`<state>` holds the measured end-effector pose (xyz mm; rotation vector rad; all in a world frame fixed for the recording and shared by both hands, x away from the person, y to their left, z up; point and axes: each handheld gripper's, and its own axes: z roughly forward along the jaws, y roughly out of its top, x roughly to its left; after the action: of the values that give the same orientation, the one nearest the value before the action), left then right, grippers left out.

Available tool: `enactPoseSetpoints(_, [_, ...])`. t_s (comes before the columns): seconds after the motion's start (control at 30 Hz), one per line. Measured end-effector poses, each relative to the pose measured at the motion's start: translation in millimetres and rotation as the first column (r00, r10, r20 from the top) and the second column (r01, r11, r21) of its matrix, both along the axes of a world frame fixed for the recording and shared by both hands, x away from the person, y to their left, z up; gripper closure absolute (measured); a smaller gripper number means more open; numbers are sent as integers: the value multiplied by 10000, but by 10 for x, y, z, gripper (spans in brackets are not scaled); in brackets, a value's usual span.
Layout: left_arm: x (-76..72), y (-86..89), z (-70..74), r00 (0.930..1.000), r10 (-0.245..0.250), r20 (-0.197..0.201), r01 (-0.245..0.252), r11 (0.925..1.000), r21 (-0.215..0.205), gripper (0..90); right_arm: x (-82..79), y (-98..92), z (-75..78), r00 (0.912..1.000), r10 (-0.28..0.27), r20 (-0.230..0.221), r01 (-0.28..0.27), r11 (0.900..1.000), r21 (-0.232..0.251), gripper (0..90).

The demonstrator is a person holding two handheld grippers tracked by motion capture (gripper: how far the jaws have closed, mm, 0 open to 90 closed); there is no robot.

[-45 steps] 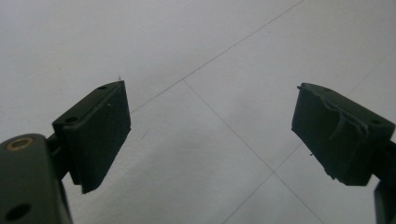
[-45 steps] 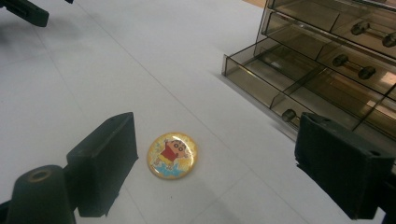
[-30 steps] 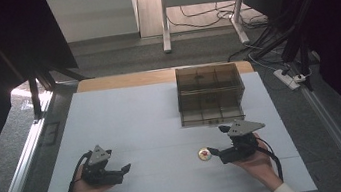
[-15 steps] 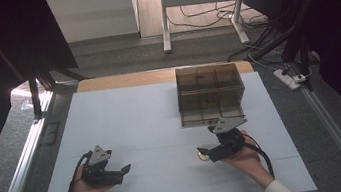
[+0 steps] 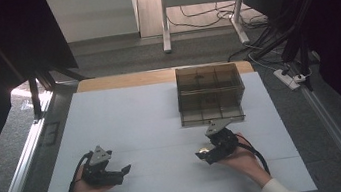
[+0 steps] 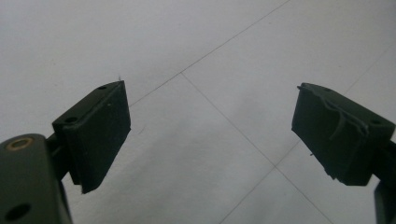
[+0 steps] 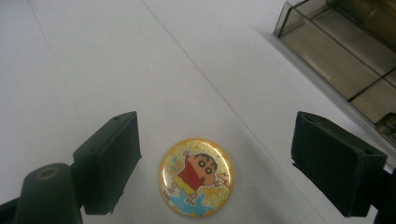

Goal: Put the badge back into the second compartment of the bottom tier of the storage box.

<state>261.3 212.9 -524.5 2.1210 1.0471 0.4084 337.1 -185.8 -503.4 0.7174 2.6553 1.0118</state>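
Right gripper (image 7: pixel 215 163) fingers apart around badge (image 7: pixel 196 177), closing; centre it, clamp by rim. Left gripper (image 6: pixel 210 135) fingers apart, empty.

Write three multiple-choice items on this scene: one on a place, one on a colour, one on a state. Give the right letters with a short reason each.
1. Where does the round badge lie?
A. inside the divided box
B. on the white table, between the right gripper's jaws
C. under the left gripper

2. What colour is the shirt of the cartoon figure on the badge?
A. red
B. green
C. black

3. How do the left gripper's jaws stand?
A. clamped on the badge
B. shut on nothing
C. open, nothing between them

Key: B, the right gripper frames it on the table, apart from the box; A, red shirt; C, bare table between the pads.
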Motion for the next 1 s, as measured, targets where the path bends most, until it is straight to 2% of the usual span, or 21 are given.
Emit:
enactPoseSetpoints(0.4, [0,1,-6,10000,-19,-8,19,10000,51,118,-15,46,-51,9992,297,-270,-318,9963,-801,231])
enactPoseSetpoints(1.0, [0,1,-11,10000,-54,-9,54,9999,85,118,-10,70,-105,9975,368,-599,-446,9900,-1338,303])
